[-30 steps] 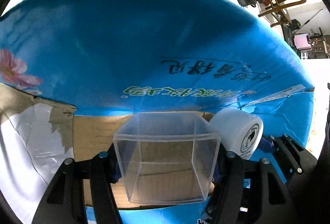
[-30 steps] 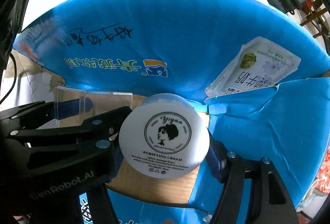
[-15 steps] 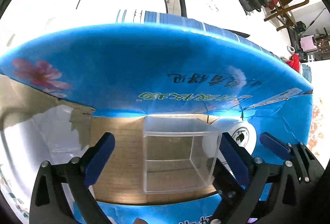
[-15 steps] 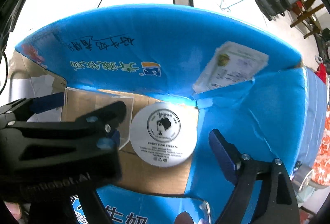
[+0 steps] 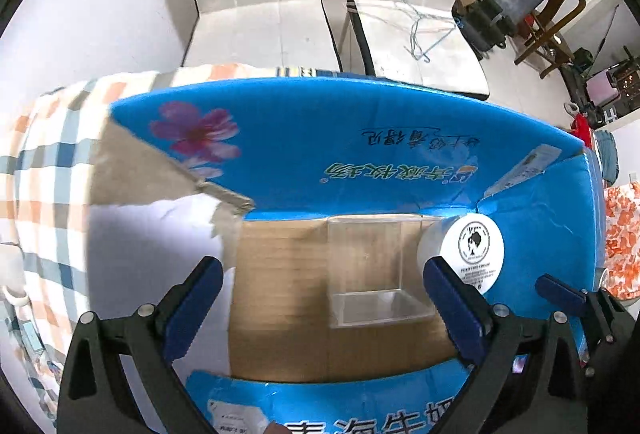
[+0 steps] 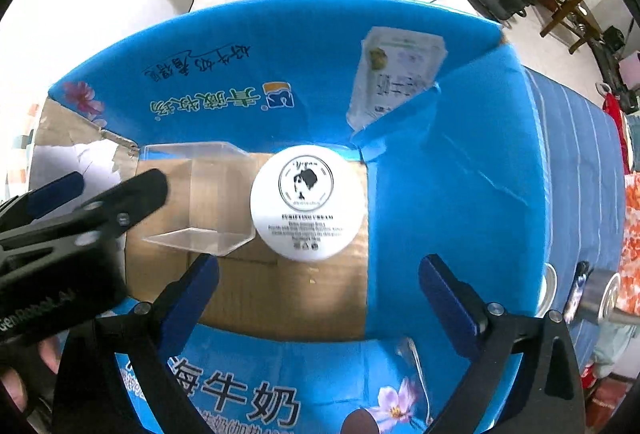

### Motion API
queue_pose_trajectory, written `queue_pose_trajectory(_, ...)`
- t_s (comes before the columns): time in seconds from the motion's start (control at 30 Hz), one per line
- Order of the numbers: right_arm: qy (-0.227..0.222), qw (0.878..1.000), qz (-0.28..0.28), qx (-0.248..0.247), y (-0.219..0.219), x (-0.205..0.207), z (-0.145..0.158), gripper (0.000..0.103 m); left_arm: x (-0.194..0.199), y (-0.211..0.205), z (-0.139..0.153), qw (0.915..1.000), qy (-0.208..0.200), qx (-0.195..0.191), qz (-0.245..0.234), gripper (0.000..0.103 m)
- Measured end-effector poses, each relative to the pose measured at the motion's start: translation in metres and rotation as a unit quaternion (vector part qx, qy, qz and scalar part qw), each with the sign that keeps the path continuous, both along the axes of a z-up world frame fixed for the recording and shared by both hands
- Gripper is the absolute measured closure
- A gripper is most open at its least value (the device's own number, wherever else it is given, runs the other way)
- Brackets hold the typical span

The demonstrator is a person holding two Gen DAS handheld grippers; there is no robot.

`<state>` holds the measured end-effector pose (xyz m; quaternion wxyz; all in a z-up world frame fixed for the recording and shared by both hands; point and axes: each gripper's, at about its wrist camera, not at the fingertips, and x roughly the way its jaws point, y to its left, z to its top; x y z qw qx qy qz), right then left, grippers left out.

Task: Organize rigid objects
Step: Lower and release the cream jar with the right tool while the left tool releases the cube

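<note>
Risk for me is small but real: with the left gripper and right gripper both spread and empty above the blue carton, a careless low pass can knock the clear box or the cream jar touching it on the carton floor.

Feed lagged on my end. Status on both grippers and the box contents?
Left gripper open, empty. Right gripper open, empty. Clear plastic square container and round white cream jar side by side on blue cardboard box floor. Nothing obstructing.
</note>
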<state>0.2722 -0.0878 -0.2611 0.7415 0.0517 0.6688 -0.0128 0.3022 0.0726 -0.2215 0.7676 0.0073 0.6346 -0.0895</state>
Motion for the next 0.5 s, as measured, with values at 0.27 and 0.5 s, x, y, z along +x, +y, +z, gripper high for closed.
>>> queue_pose_trajectory(0.27,-0.035,0.999,-0.005,-0.008,0.003,-0.038,0.034,0.001,-0.017,0.003,0.027,0.9986,-0.051,0.006,0.006,0.0)
queue_pose_trajectory(0.5,-0.08,0.997,-0.006,-0.012,-0.002,-0.054,0.078,0.001,-0.046,0.011,0.064,0.9958,-0.091,0.012,0.005,0.0)
